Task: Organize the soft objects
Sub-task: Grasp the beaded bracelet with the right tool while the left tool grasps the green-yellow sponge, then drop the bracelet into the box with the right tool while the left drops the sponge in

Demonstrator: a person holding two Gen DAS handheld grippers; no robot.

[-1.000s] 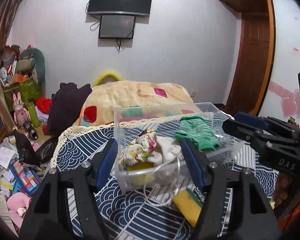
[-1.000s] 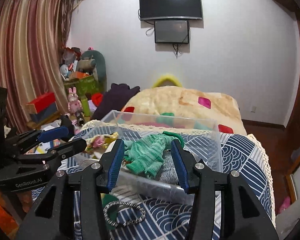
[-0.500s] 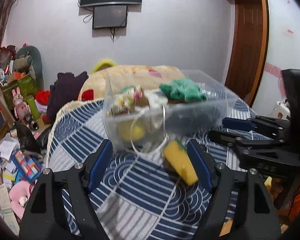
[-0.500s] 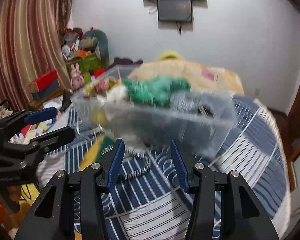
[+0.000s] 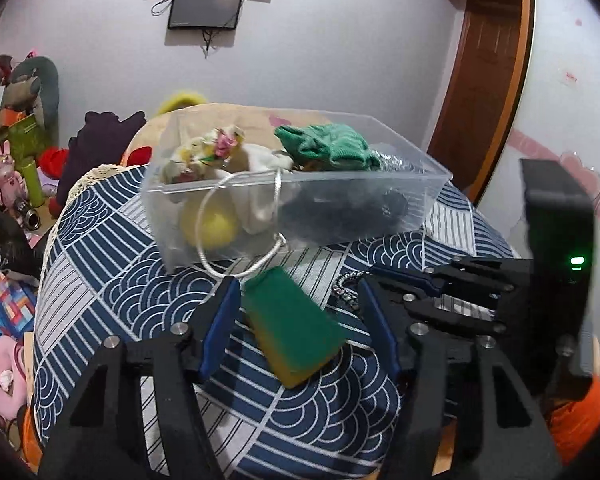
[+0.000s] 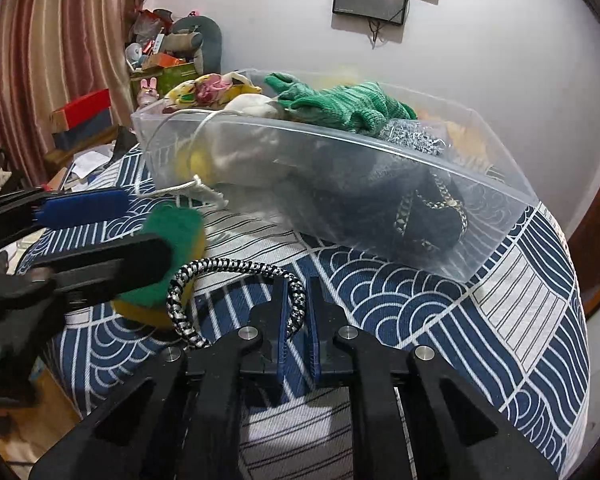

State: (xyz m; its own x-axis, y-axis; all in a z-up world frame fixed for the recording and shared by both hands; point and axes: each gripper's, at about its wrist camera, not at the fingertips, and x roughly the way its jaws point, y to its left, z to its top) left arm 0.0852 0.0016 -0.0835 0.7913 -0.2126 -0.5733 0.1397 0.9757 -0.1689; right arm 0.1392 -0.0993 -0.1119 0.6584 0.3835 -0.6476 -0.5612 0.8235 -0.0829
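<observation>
- Setting: cluttered bedroom, white wall with a wall-mounted screen (image 5: 206, 6), striped curtain at one side. Work surface is a desk covered with a blue-and-white wave-pattern cloth (image 6: 440, 312).
- Clear plastic bin (image 5: 432, 184) sits on the cloth towards the far side. Already inside: green knitted glove (image 6: 340, 106) on top, a floral fabric piece (image 5: 216, 148), a white soft item, a yellow ball low against the near wall, and dark items with a chain at the other end.
- A white cord (image 5: 276, 248) hangs from the bin over its near wall onto the cloth; not fully stowed.
- Still outside the bin: a green-and-yellow sponge (image 5: 292, 328) and a black-and-white braided loop (image 6: 236, 270), lying just beside each other in front of the bin.
- Left gripper (image 5: 296, 320): fingers spread wide, straddling the sponge, not visibly touching it. Nothing held.
- Right gripper (image 6: 297, 320): fingers clenched on the near arc of the braided loop; most of the loop rests on the cloth.
- Progress estimate: most soft items are binned. Remaining, as far as visible: braided loop (grasp made, transfer pending), sponge (grasp pending), and probably tucking in the cord.
- Risk note: the loop lies against the sponge, so lifting it may drag the sponge.
</observation>
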